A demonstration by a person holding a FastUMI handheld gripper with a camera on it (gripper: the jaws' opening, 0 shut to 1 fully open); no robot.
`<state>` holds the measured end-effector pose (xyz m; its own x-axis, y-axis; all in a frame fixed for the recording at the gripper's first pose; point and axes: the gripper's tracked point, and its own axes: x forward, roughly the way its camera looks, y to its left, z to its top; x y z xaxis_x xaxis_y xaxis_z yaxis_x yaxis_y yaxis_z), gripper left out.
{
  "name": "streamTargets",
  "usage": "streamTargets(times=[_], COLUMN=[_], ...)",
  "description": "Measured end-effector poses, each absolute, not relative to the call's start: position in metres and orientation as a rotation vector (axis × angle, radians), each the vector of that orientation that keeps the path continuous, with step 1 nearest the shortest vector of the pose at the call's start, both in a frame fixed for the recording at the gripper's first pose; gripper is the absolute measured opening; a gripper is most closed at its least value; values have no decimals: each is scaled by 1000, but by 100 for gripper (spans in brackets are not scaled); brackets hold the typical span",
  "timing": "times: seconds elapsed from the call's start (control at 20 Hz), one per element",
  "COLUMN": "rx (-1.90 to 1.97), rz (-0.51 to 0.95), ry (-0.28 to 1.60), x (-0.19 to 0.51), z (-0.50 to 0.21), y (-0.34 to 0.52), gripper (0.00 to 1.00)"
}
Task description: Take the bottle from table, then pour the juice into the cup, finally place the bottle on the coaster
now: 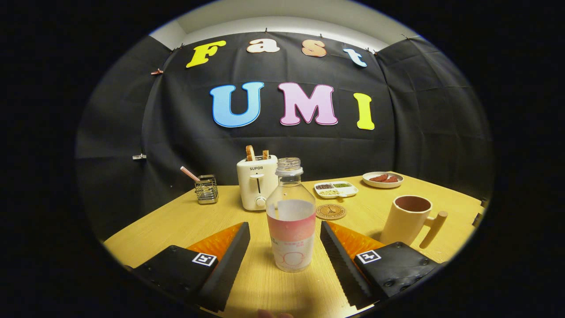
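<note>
Your gripper point(285, 247) is spread wide with nothing in it, and the bottle point(291, 216) stands upright between the fingers, not touched yet, mid-table near the front edge. It's uncapped thin plastic, looks light and squashy, so grab around the labelled middle gently. Cup point(408, 219) sits toward the right edge, coaster point(330, 211) just behind the bottle.

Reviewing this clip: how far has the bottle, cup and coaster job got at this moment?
Nothing is finished. The bottle stands uncapped on the table, between the fingers of the open tool, neither finger touching it, so the grasp is the step in hand. The cup looks empty; pouring remains. The coaster, beyond the bottle, is bare; placing remains.
</note>
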<state>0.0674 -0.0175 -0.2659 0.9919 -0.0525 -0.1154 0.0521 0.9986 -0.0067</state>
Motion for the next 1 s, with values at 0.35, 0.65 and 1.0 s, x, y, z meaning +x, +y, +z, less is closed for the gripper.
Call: streamTargets(times=[0.35, 0.65, 1.0], rx=[-56, -36, -48], rz=[-78, -96, -85], ry=[107, 117, 129], x=[98, 106, 98], z=[-280, -287, -246], y=[-25, -31, -29], gripper=[99, 77, 76])
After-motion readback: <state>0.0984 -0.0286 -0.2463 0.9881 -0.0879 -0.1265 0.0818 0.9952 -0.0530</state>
